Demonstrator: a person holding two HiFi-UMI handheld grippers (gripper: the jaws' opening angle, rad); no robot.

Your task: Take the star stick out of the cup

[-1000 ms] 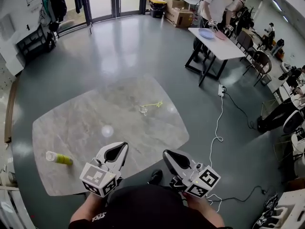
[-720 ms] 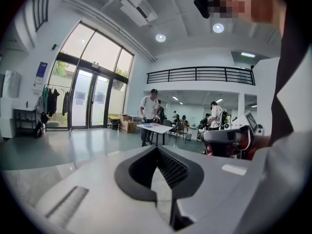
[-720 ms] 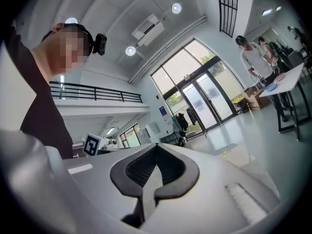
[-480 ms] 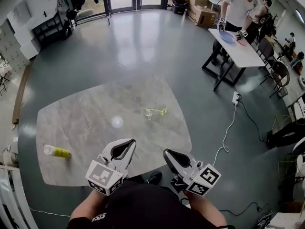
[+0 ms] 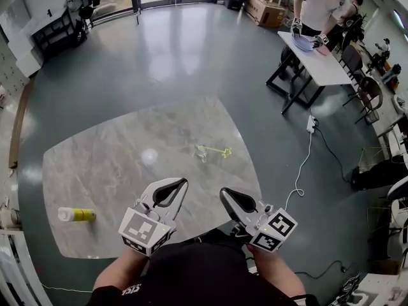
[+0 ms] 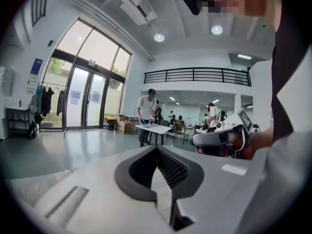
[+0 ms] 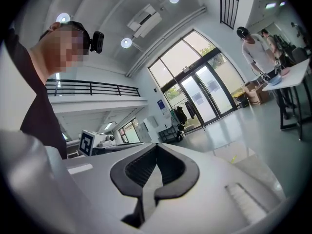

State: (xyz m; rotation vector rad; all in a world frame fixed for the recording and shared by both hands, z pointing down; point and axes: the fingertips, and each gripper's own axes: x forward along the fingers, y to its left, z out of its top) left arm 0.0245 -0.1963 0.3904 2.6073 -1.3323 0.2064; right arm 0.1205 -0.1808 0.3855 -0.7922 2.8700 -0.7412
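Observation:
The yellow star stick (image 5: 217, 150) lies far across the grey marble table (image 5: 115, 164), its left end at a small clear cup (image 5: 203, 153); whether the cup stands or lies is too small to tell. In the right gripper view the stick (image 7: 233, 156) is a small yellow mark. My left gripper (image 5: 182, 182) and right gripper (image 5: 223, 191) hover side by side over the table's near edge, well short of the cup. Both have their jaws together with nothing between them, as the left gripper (image 6: 155, 147) and right gripper (image 7: 157, 144) show up close.
A yellow-green bottle (image 5: 76, 215) lies on the table's near left. A white cable (image 5: 298, 182) runs over the floor on the right. At the back right a person (image 5: 315, 5) works at a white table (image 5: 315, 59). Chairs stand beyond it.
Both grippers have edged forward over the table's near edge, still side by side with jaws together. The head view has swung a little, and the stick and cup have not moved on the table.

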